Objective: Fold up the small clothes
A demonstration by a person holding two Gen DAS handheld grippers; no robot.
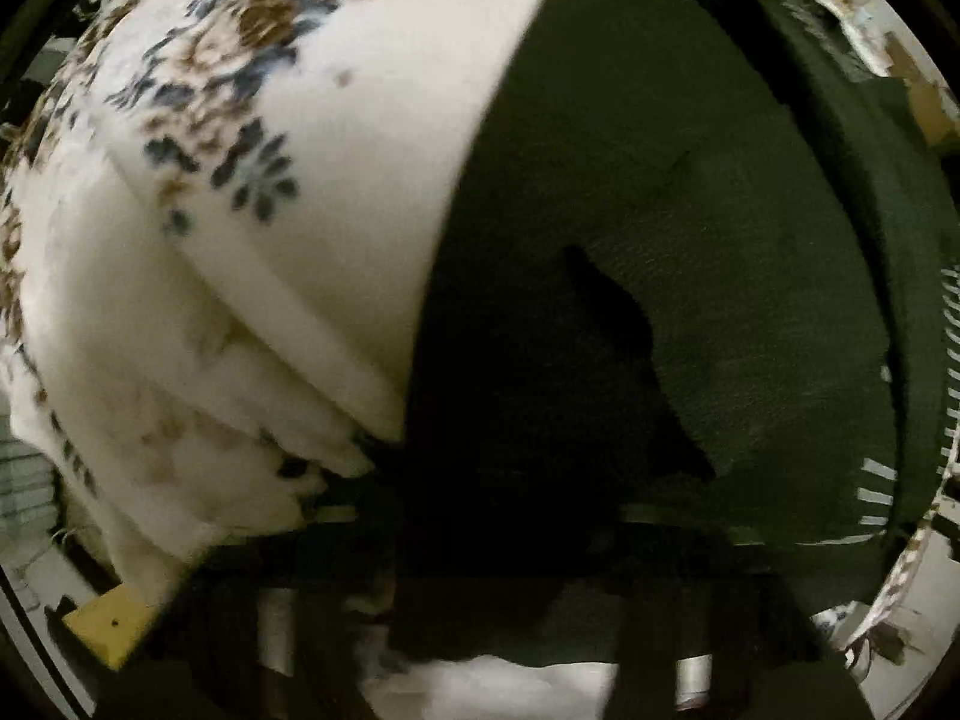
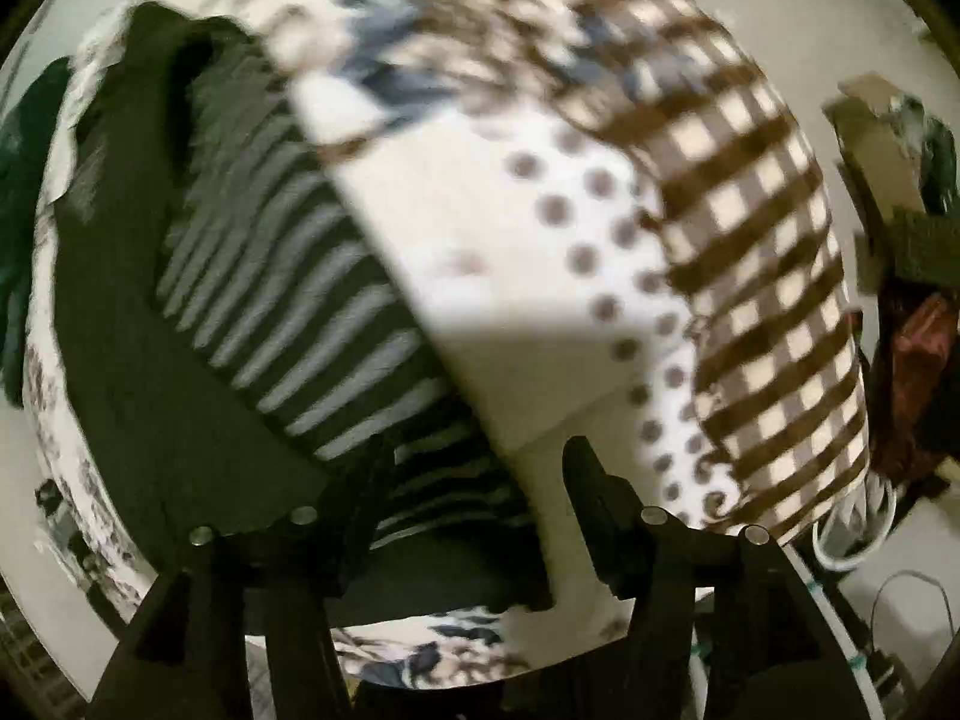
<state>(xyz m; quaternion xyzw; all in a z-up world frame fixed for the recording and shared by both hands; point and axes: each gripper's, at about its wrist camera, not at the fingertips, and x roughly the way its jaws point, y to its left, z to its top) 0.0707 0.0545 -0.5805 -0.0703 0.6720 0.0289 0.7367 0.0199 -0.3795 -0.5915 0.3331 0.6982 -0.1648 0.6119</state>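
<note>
No text, label, brand, number or sign can be read in either wrist view. The fabrics carry only patterns, and both pictures are blurred.

garment (image 2: 198,324) on blanket (image 2: 498,276), gripper (image 2: 480,480) before

Dark green garment (image 1: 690,228) filling the right half of the left wrist view, very close to the lens, with a deep black fold (image 1: 624,372) across its middle. White floral cloth (image 1: 336,192) bunched on the left, printed blue and brown, edge overlapping the green. Striped fabric (image 1: 882,480) peeking at far right. Yellow block (image 1: 102,624) lower left. Left tongs (image 1: 480,654) lost in shadow, state unclear.
</note>
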